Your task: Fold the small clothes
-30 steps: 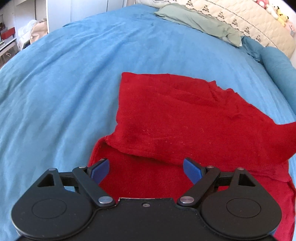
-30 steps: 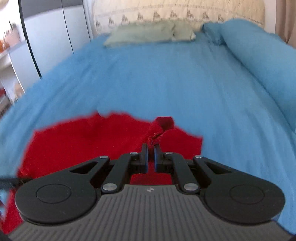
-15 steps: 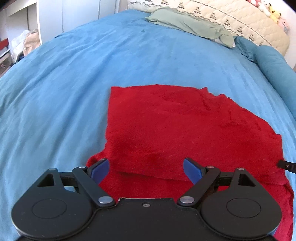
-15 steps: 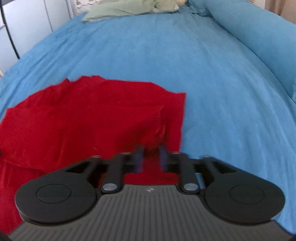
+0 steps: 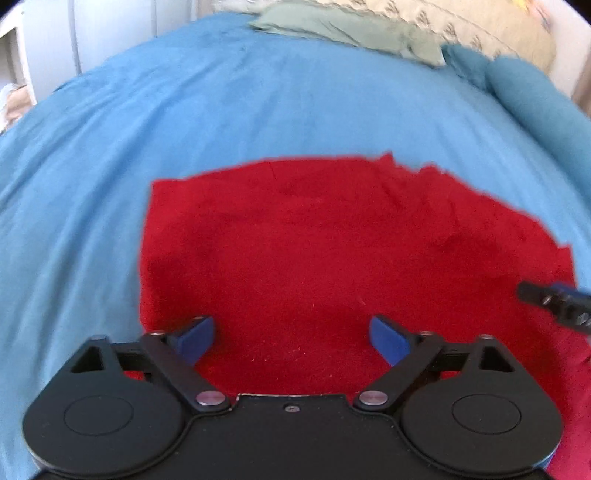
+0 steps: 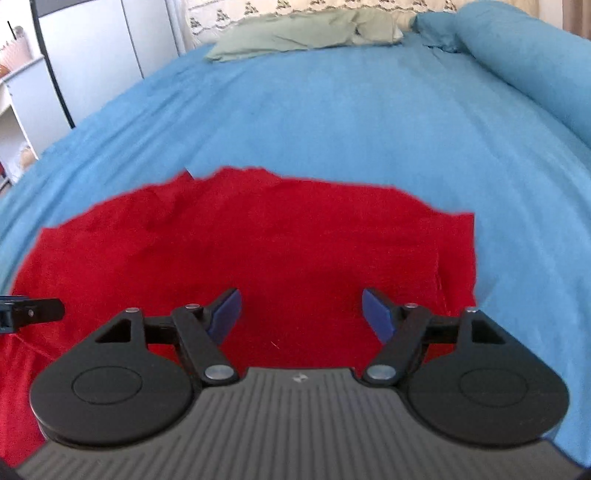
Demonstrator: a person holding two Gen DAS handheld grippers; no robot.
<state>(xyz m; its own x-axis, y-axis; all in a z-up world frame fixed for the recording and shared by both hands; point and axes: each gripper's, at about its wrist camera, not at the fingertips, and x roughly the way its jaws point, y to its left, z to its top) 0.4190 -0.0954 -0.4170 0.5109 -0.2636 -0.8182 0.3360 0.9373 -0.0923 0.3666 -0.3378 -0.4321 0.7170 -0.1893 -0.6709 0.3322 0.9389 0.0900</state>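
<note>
Blue bedspread, red cloth lying flat, green pillow, white cabinets

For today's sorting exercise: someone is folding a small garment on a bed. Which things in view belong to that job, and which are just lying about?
Part of the job:
- red garment, lying flat on the blue bedcover
- left claw, opening, nothing between its pads
- right claw, opening, nothing between its pads

Just lying about:
- green pillow
- blue bolster
- patterned cream cushion

Both grippers' fingers opening, empty
</note>
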